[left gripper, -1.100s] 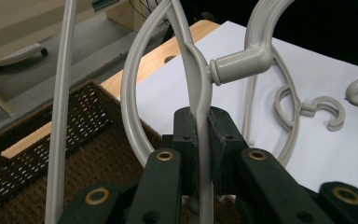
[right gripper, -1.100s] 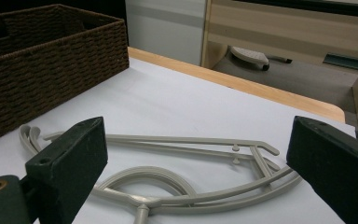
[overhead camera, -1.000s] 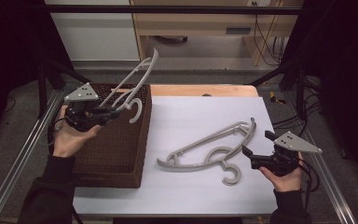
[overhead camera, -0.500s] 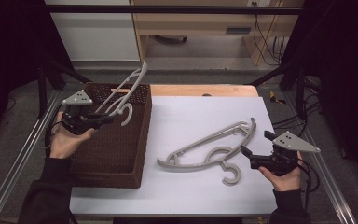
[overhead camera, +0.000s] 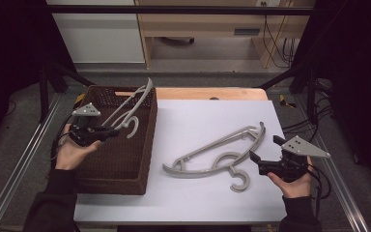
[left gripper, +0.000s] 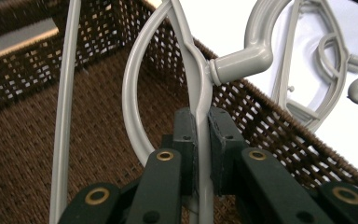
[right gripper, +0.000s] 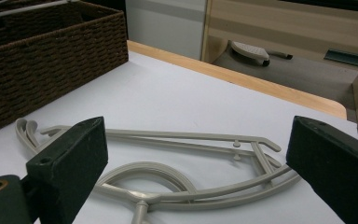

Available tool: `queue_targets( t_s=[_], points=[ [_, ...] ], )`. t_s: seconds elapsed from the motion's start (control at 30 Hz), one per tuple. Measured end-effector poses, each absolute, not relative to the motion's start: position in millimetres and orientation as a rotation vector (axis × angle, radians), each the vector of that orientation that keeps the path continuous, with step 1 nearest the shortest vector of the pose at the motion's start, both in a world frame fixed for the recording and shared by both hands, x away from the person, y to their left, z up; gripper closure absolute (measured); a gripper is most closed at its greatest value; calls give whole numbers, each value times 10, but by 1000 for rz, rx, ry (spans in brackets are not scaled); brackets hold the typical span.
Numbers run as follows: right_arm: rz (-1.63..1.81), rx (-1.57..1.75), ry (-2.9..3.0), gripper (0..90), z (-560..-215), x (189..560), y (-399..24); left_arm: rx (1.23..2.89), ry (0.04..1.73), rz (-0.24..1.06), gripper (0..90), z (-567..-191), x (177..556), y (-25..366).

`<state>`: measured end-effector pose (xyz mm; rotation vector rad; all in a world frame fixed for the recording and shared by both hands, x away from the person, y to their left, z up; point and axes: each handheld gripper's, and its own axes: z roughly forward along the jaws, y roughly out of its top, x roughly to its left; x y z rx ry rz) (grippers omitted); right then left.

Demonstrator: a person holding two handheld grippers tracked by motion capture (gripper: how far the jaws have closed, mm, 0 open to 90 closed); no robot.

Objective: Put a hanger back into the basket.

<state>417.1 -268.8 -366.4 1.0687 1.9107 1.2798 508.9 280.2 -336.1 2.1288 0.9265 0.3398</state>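
Note:
My left gripper (overhead camera: 107, 131) (left gripper: 202, 140) is shut on a grey plastic hanger (overhead camera: 131, 107) (left gripper: 193, 70) and holds it tilted over the brown woven basket (overhead camera: 104, 164) (left gripper: 23, 140), the hook (left gripper: 251, 51) pointing toward the table. A second grey hanger (overhead camera: 222, 153) (right gripper: 182, 163) lies flat on the white table top. To its right my right gripper (overhead camera: 255, 162) (right gripper: 196, 168) stands open just beside it, with nothing pressed between its pads.
The basket stands on the left part of the white table (overhead camera: 193, 121), whose far edge is a wooden strip (overhead camera: 212, 93). Metal rails (overhead camera: 24, 159) run along both sides. A cabinet and cables stand beyond the table.
My left gripper has sunk with its hanger, which now lies lower over the basket. The right gripper and the hanger on the table have stayed put.

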Motion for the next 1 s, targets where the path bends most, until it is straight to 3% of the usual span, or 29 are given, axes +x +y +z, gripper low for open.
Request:
queue_targets(
  t_s=[1.0],
  points=[
    [1275, 1068, 1916, 58, -3674, 4180, -2675, 2226, 1075, 256, 817, -3733, 5196, 2726]
  ],
)
